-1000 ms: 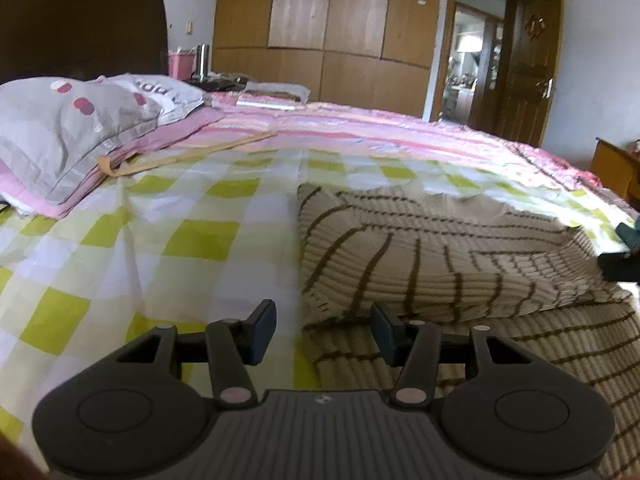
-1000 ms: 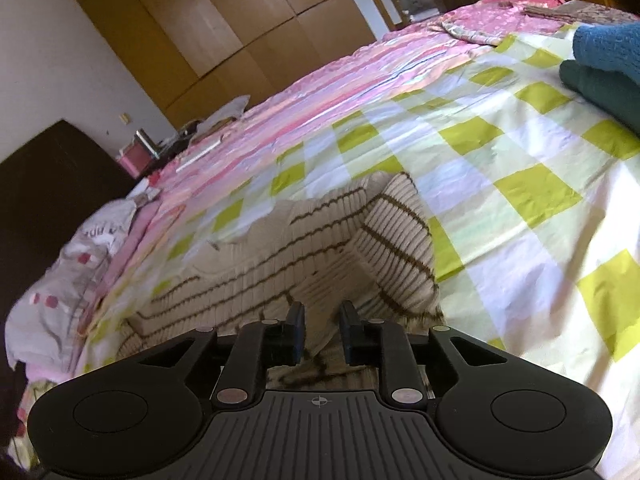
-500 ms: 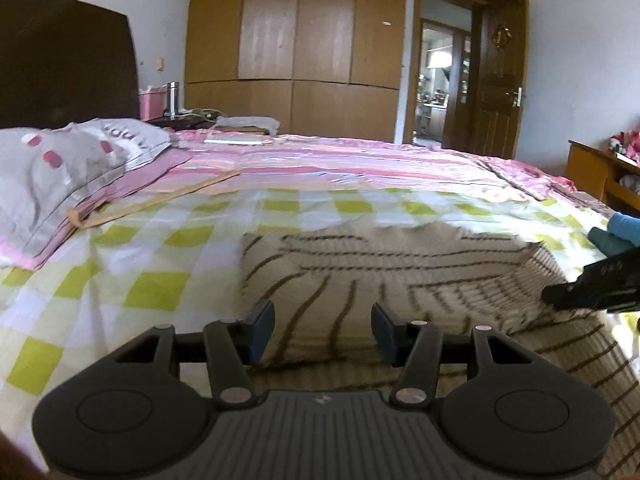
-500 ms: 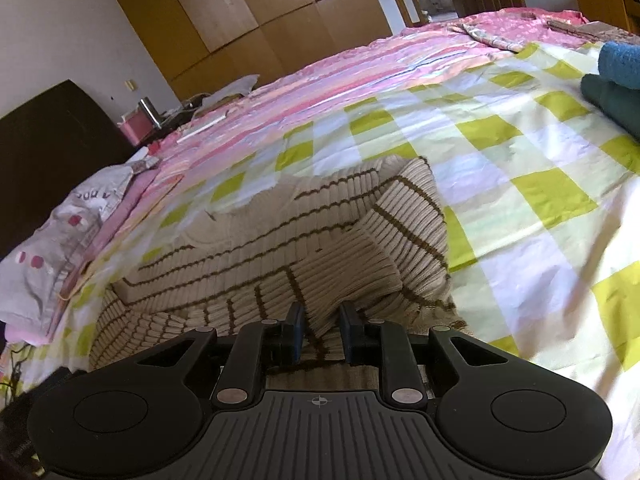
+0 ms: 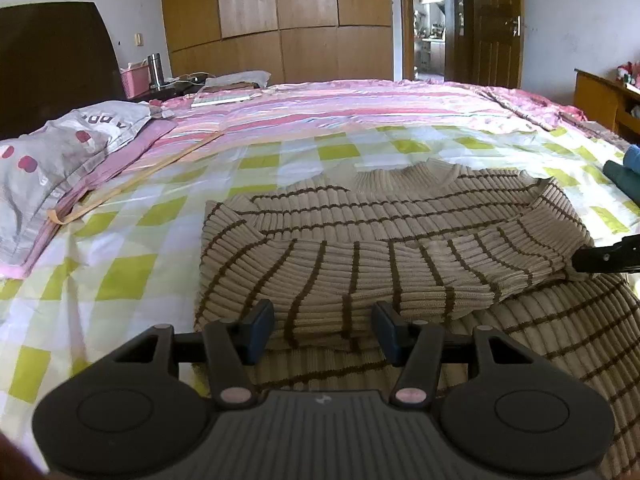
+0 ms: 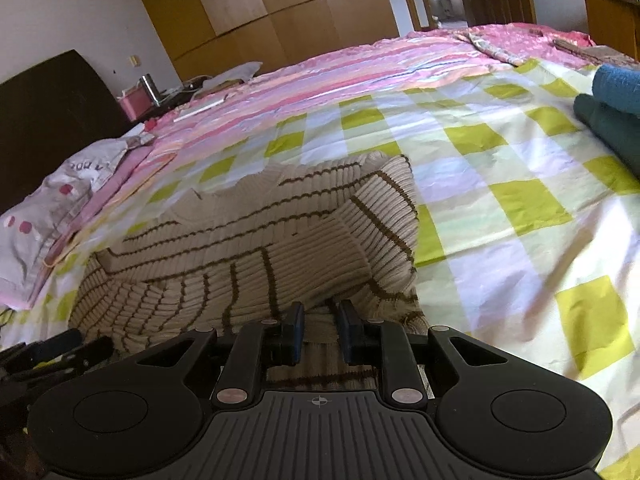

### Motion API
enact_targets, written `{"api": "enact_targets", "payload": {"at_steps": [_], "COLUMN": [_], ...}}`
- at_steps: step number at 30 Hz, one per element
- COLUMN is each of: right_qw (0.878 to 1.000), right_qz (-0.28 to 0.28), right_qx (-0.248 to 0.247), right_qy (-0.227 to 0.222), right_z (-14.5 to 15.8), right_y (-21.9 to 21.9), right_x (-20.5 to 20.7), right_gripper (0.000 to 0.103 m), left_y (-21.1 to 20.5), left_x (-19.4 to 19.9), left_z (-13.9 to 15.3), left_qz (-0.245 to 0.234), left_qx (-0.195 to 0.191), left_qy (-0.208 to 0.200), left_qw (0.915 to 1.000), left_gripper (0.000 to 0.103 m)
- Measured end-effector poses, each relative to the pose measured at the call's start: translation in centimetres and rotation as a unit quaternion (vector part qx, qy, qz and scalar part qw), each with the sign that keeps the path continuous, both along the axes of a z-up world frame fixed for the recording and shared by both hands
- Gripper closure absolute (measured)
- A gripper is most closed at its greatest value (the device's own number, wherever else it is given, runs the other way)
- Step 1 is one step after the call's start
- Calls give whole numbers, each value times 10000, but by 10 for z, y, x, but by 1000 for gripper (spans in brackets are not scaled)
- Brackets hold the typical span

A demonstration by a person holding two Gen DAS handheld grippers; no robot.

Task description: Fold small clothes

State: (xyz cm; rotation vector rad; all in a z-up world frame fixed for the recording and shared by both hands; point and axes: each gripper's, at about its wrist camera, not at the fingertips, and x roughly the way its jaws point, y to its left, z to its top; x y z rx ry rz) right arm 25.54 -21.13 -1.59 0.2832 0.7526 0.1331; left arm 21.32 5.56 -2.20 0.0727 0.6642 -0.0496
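One striped sweater (image 5: 384, 248), beige rib knit with brown bands, lies on the green-and-white checked sheet (image 5: 132, 280) of the bed, both sleeves folded across its chest and the collar pointing toward the wardrobe (image 5: 280, 16). Your left gripper (image 5: 323, 330) hovers at the near hem with its jaws standing apart; knit shows between the blue pads, but neither pad presses on it. Your right gripper (image 6: 319, 334) sits at the sweater's right side with jaws narrowed to a small gap; fabric lies between them, and you cannot tell from either view whether the pads actually pinch it. In the left view that right gripper's black tip enters at the sweater's right edge. Also on the bed: a grey pillow (image 5: 48, 160) with pink dots at the headboard end, a pink striped quilt (image 5: 340, 108) beyond the checked sheet, and two folded blue-green garments (image 6: 612, 112) well apart to the right.
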Motion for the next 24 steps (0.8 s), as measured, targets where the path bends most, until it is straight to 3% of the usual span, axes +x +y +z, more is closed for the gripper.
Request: {"api": "enact_targets", "payload": {"at_steps": [11,24], "right_qw": [9999,9999], "right_qz": [68,112], "right_qx": [-63,-100], "right_qy": [-38,-47], "right_z": [7,17], "right_y": [-6,-25], "right_x": [-26,-70], "right_gripper": [82,82], "left_y": [-28,-49], "left_x": [-17,-42], "left_z": [9,23], "left_qz": [-142,-423], "left_qx": [346,487], "left_qy": [156,142], "left_qw": [9992,9978], "left_gripper": [44,43]}}
